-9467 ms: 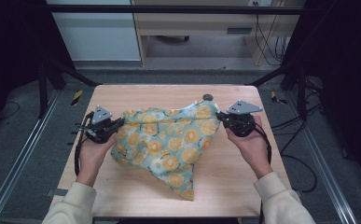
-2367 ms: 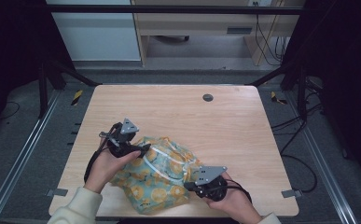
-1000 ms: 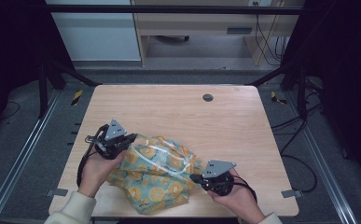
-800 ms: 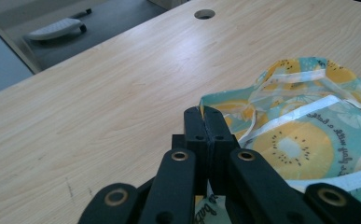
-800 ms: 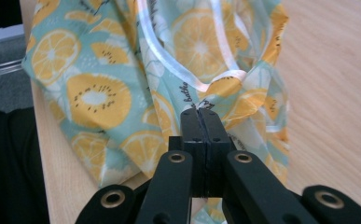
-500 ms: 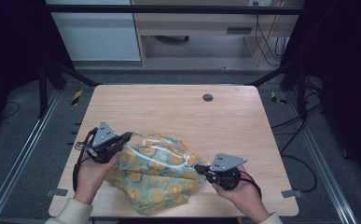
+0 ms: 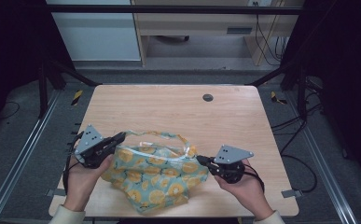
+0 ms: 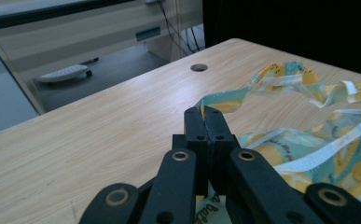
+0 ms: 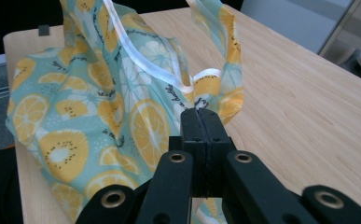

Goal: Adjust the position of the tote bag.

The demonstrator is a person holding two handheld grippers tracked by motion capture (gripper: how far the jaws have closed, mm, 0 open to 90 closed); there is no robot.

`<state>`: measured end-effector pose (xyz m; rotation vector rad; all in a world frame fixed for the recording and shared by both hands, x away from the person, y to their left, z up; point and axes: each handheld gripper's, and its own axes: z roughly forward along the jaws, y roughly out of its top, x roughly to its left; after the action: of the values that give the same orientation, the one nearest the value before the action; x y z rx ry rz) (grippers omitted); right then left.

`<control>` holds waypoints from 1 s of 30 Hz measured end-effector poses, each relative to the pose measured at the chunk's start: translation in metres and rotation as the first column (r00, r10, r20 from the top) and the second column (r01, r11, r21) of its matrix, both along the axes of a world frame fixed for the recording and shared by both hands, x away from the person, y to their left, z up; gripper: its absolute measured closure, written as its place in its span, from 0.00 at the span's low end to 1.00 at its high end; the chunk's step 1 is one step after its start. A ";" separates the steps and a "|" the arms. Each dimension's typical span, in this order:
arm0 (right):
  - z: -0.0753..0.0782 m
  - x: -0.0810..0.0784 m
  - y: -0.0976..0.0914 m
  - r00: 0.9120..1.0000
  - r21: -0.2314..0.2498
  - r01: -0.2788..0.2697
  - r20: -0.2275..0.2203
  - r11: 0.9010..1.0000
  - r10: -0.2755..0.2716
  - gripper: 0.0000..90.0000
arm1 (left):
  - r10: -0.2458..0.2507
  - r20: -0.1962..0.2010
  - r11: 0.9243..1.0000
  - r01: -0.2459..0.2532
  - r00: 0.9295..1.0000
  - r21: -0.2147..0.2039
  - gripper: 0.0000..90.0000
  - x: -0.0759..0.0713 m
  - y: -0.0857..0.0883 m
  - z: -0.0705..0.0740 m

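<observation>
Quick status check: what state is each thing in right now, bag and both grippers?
Bag: crumpled on the table, its top edge lifted and stretched between the grippers, mouth partly open.
Left gripper: jaws shut on the bag's edge.
Right gripper: jaws shut on the bag's opposite edge.

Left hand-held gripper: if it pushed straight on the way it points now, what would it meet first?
The left hand-held gripper, shut on the fruit-print cloth bag, would first meet the bag's looped strap right ahead; beyond lies bare table, though depth is unclear.
</observation>
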<state>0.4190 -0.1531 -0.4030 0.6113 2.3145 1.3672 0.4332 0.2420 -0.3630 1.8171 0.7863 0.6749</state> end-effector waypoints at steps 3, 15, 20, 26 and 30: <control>0.000 -0.002 0.000 1.000 0.002 -0.003 0.002 1.000 0.003 1.00 | -0.039 -0.009 0.999 0.038 0.999 -0.039 1.00 -0.009 0.005 -0.003; -0.022 -0.010 0.001 0.999 -0.043 -0.015 -0.044 0.999 0.013 1.00 | -0.202 -0.086 0.979 0.198 0.976 -0.056 1.00 -0.043 0.018 -0.039; -0.020 -0.015 -0.003 0.999 -0.039 -0.019 -0.045 0.999 0.018 1.00 | -0.216 -0.087 0.975 0.210 0.973 -0.071 1.00 -0.047 0.021 -0.043; -0.028 -0.022 -0.009 0.997 -0.038 -0.054 -0.055 0.998 0.052 1.00 | -0.330 -0.105 0.943 0.323 0.938 -0.081 1.00 -0.051 0.023 -0.062; -0.039 -0.025 -0.012 0.996 -0.050 -0.040 -0.076 0.998 0.036 1.00 | -0.353 -0.148 0.935 0.354 0.924 -0.023 1.00 -0.052 0.017 -0.072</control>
<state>0.3940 -0.1654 -0.4425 0.6152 2.4247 1.3177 0.3807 0.2591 -0.4348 1.9643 0.5301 0.3067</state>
